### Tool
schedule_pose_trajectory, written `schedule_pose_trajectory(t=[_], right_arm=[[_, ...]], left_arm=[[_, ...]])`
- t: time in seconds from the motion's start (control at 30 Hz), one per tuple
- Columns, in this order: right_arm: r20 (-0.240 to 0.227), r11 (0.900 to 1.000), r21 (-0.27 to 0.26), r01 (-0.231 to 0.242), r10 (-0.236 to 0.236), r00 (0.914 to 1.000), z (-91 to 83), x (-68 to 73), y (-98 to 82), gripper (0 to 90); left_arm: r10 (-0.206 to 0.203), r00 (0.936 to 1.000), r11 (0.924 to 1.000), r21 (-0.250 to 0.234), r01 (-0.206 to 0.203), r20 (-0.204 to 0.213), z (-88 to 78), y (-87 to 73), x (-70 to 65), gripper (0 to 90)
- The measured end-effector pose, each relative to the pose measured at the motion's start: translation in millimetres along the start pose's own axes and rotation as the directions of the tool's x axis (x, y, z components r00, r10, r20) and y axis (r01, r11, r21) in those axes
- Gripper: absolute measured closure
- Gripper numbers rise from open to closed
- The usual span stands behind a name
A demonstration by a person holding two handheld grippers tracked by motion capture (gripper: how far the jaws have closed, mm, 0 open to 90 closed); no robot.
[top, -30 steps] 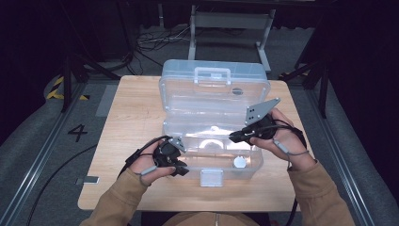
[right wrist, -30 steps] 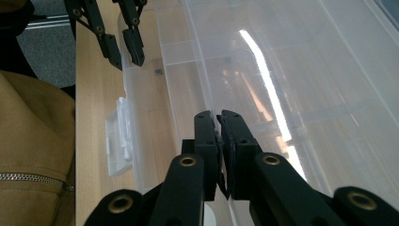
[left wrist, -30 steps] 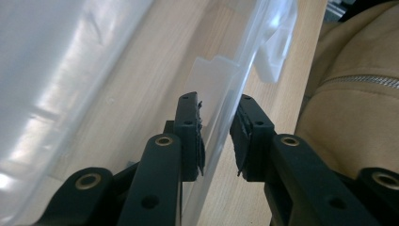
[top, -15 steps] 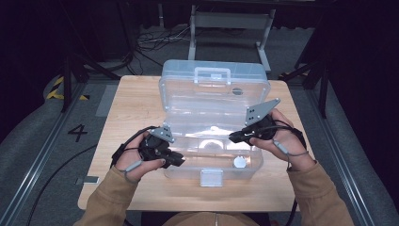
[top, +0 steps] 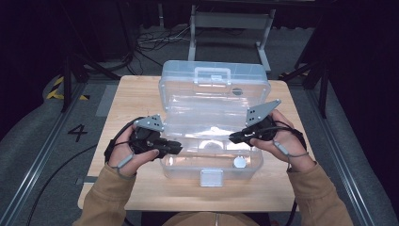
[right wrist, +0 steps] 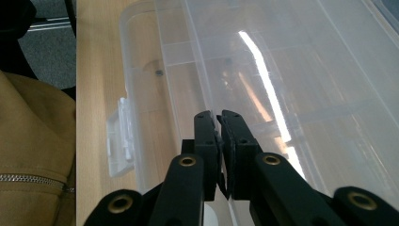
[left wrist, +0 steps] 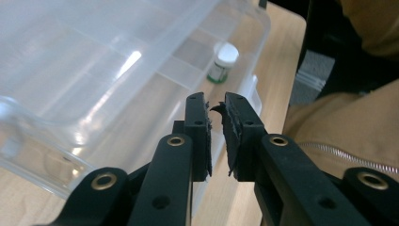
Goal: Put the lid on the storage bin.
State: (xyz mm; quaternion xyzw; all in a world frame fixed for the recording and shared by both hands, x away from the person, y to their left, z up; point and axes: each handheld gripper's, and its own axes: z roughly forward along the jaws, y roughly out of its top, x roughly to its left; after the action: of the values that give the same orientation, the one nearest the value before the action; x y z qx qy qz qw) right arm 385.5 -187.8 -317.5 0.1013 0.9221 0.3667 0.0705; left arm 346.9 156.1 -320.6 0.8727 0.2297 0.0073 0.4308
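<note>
Clear plastic box (top: 214, 132) sits open mid-worktop (top: 131, 99). Right gripper (right wrist: 220, 123) has its jaws pinched on a thin clear inner edge. Left gripper (left wrist: 215, 109) jaws just been closing, narrow gap, nothing between them, beside the box's left end.

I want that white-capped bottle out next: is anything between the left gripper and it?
No loose thing. The left hand-held gripper, jaws just closing on nothing, faces the bottle across the clear box's low dividers.

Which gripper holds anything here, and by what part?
The right gripper pinches the clear tray's thin edge inside the box. The left gripper, jaws just closing, holds nothing.
</note>
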Motion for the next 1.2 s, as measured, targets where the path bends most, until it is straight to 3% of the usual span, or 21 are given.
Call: schedule_pose_trajectory(t=[0.23, 0.5, 0.7, 0.83, 1.03, 1.2], right_arm=[[-0.002, 1.0, 0.001, 0.001, -0.001, 1.0, 0.2, 0.2, -0.1, 86.0], [0.002, 1.0, -0.005, -0.001, 0.001, 1.0, 0.4, 1.7, -1.5, 86.0], [-0.001, 1.0, -0.008, -0.004, 0.004, 1.0, 1.0, 3.2, -2.7, 85.9], [-0.001, 1.0, -0.006, 0.001, -0.001, 1.0, 1.1, 3.7, -3.7, 85.9], [-0.001, 1.0, -0.007, 0.001, -0.002, 1.0, 1.8, 5.8, -5.1, 85.7], [-0.001, 1.0, -0.011, 0.001, -0.001, 1.0, 2.2, 7.5, -6.7, 85.4]], left_arm=[[-0.01, 0.9955, 0.9935, -0.113, -0.001, -0.095, -14.0, 2.2, -0.8, 81.5], [-0.085, 0.9825, 0.9788, -0.198, 0.051, -0.166, -18.3, 3.6, 9.6, 82.2], [-0.129, 0.9695, 0.9707, -0.227, 0.081, -0.208, -19.3, 3.7, 15.2, 82.7], [-0.144, 0.9652, 0.9662, -0.241, 0.09, -0.218, -20.9, 3.7, 17.5, 82.7], [-0.163, 0.958, 0.9631, -0.249, 0.103, -0.236, -19.3, 5.2, 21.2, 82.1], [-0.185, 0.9457, 0.9618, -0.247, 0.118, -0.267, -15.6, 6.5, 26.1, 82.0]])
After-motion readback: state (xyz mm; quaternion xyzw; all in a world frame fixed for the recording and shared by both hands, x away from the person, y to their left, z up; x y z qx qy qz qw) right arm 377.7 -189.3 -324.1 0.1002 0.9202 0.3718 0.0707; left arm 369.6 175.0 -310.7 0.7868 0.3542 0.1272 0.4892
